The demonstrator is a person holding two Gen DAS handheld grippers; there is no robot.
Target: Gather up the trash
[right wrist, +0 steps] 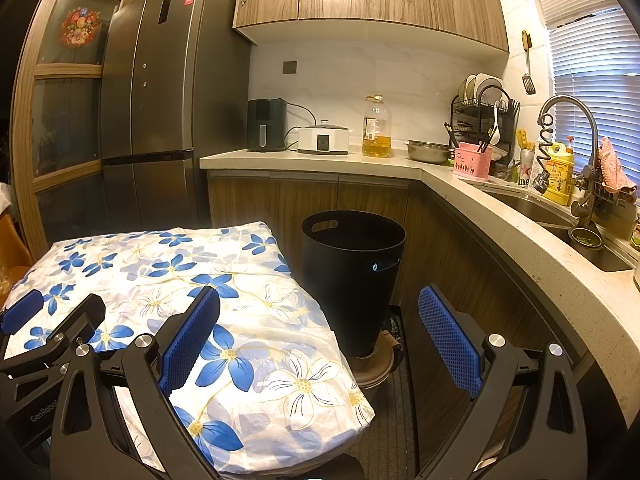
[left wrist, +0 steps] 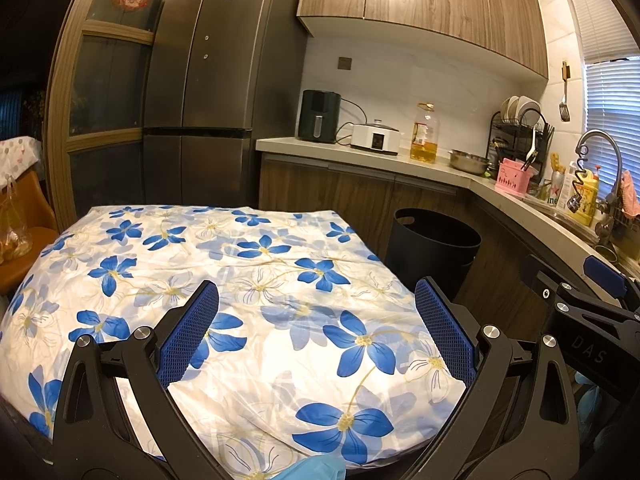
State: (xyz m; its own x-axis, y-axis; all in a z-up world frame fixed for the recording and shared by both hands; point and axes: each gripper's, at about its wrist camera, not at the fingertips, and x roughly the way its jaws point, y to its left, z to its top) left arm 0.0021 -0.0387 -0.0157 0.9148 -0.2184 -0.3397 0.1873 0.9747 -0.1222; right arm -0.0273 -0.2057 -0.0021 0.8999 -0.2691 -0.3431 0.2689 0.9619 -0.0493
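While both of my grippers hover over the flowered tablecloth (left wrist: pixel 256 280), the left gripper (left wrist: pixel 316 320) has its two blue fingers (left wrist: pixel 192 332) spread wide apart with nothing between them, and the right gripper (right wrist: pixel 320 332) is spread the same way, also holding nothing. I see no loose trash on the cloth in either view. One black trash bin (right wrist: pixel 354 276) stands on the floor just beside the cloth's right edge, in front of the wooden lower cabinets, resting on a round brown base (right wrist: pixel 374 364). Behind it the counter (right wrist: pixel 312 160) carries one black air fryer (right wrist: pixel 266 124), one white cooker (right wrist: pixel 324 138), one oil bottle (right wrist: pixel 376 128), one steel bowl (right wrist: pixel 428 152), one pink utensil caddy (right wrist: pixel 472 162) and one dish rack (right wrist: pixel 484 120). One tall fridge (right wrist: pixel 160 92) stands at the left, and one sink faucet (right wrist: pixel 568 128) at the right.
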